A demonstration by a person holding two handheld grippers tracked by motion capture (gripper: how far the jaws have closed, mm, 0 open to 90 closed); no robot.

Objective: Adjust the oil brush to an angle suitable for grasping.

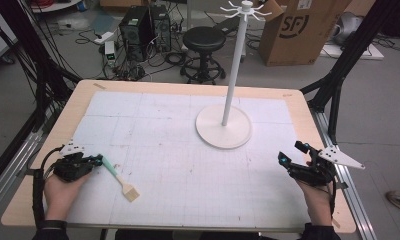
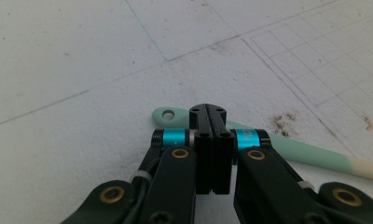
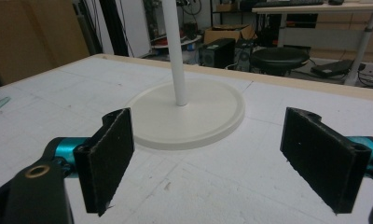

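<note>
While the person's two forearms come in over the near edge of the worktop (image 1: 298, 107), a pale wooden board covered by a white gridded mat, the left gripper (image 1: 99, 160) sits close to the near left corner with its fingers (image 2: 208, 122) clenched flat against each other. In the left gripper view those fingers close just above the mint-green handle of a small pastry brush (image 1: 119, 178), beside the rounded end with its hanging hole; whether they pinch the handle or only hover over it, I cannot tell. The brush lies slantwise on the mat, its green end under the left gripper and its cream neck and tan bristles pointing toward the near edge.

The right gripper (image 1: 291, 153) is held near the right edge, well apart from the brush, its fingers (image 3: 109, 156) spread wide and released, with nothing between them. In the right gripper view they face the tall white pole stand with a round flat base (image 1: 224, 126), which stands right of the middle, toward the far edge, with a ring of white hooks at its top.
</note>
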